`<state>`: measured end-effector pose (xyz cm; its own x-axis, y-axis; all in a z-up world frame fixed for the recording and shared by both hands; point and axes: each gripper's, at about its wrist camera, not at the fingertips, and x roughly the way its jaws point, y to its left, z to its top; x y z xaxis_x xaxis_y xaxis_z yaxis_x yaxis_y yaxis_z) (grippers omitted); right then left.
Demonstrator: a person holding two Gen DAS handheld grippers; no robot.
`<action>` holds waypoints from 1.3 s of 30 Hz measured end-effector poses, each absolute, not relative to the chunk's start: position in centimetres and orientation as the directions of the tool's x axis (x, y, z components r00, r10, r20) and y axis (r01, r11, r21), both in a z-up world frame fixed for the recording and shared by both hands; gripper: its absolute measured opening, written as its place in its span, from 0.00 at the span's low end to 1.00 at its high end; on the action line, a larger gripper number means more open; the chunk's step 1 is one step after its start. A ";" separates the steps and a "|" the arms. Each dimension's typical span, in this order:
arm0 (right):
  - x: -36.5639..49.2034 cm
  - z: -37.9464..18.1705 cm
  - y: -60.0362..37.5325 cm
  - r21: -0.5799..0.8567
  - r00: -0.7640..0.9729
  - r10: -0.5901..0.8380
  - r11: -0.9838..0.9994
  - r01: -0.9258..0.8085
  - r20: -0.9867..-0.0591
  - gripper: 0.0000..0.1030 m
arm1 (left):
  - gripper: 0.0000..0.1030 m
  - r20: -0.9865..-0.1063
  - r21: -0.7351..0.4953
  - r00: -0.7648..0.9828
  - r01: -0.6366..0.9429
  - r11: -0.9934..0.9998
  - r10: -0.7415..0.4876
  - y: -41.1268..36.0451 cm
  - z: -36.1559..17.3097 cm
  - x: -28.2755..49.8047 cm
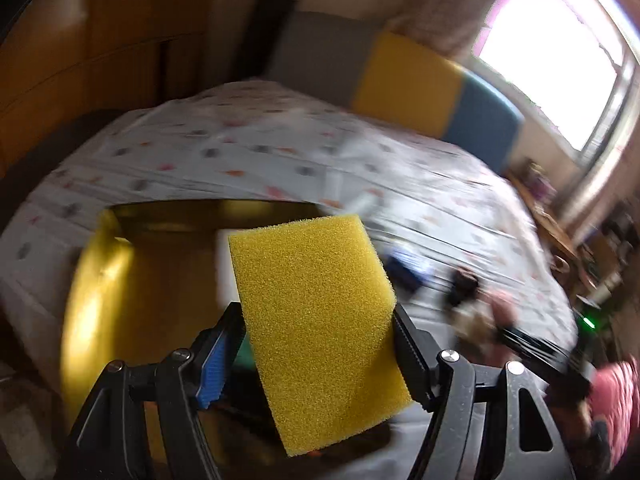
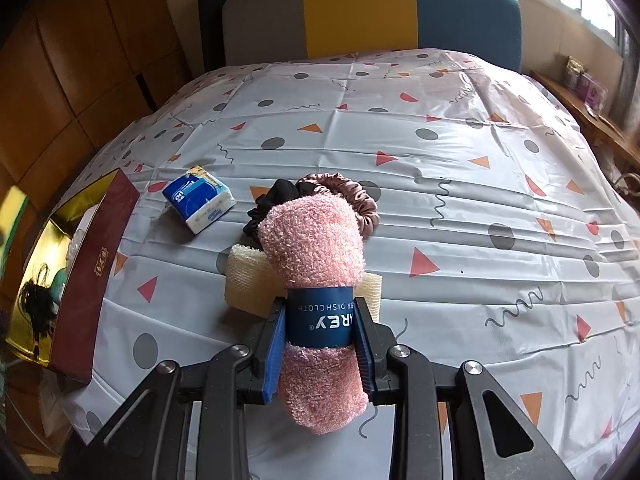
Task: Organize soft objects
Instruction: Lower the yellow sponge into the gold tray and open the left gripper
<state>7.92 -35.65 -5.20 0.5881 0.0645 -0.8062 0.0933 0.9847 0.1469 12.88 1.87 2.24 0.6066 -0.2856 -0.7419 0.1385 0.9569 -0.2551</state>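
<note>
1. The left gripper (image 1: 320, 344) holds a yellow sponge (image 1: 316, 320) between its jaws, which stand wide and press the sponge's two sides. The sponge tilts, its top leaning toward 11 o'clock.
2. Behind the sponge, from 9 to 12 o'clock of it, lies an open box (image 1: 100, 280) with a shiny gold inside; this view is blurred.
3. The right gripper (image 2: 320, 332) is clamped on a rolled pink dishcloth (image 2: 316, 248), the jaws on its blue paper band (image 2: 318, 320).
4. Under the dishcloth, on the bed's patterned sheet (image 2: 480, 200), lies a cream sponge (image 2: 244, 280), showing at 9 o'clock of the band.
5. At 12 o'clock of the roll lie a black scrunchie (image 2: 264, 208) and a brown scrunchie (image 2: 360, 196), touching.
6. A tissue pack (image 2: 198, 198) lies at 10 o'clock of the roll, near the scrunchies.
7. In the right view the box (image 2: 92, 272) sits at the bed's 9 o'clock edge, with dark items inside.
</note>
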 end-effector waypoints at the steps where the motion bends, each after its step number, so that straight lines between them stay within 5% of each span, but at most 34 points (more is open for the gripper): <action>1: 7.9 -5.2 -35.6 0.145 0.588 0.064 0.985 0.092 -0.806 0.31 | 0.70 -0.754 -0.235 0.609 0.097 0.967 -0.245 3.2 1.8 13.9; 8: 8.0 -5.6 -35.6 0.134 0.578 0.056 0.987 0.093 -0.814 0.31 | 0.70 -0.851 -0.182 0.508 -0.052 0.982 -0.130 8.4 -3.2 20.4; 20: 8.1 -5.9 -35.4 0.124 0.571 0.054 0.989 0.084 -0.819 0.31 | 0.77 -0.895 -0.110 0.441 -0.066 0.992 -0.070 7.5 -7.4 25.5; 39: 7.9 -5.3 -35.4 0.111 0.595 0.040 0.990 0.083 -0.803 0.31 | 0.81 -0.750 -0.064 0.661 -0.033 0.997 -0.026 4.7 0.1 13.1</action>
<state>7.92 -35.36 -5.31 0.5953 0.0403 -0.8025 0.0832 0.9903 0.1115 13.09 4.72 0.06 0.6610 -0.0258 -0.7500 -0.0334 0.9974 -0.0638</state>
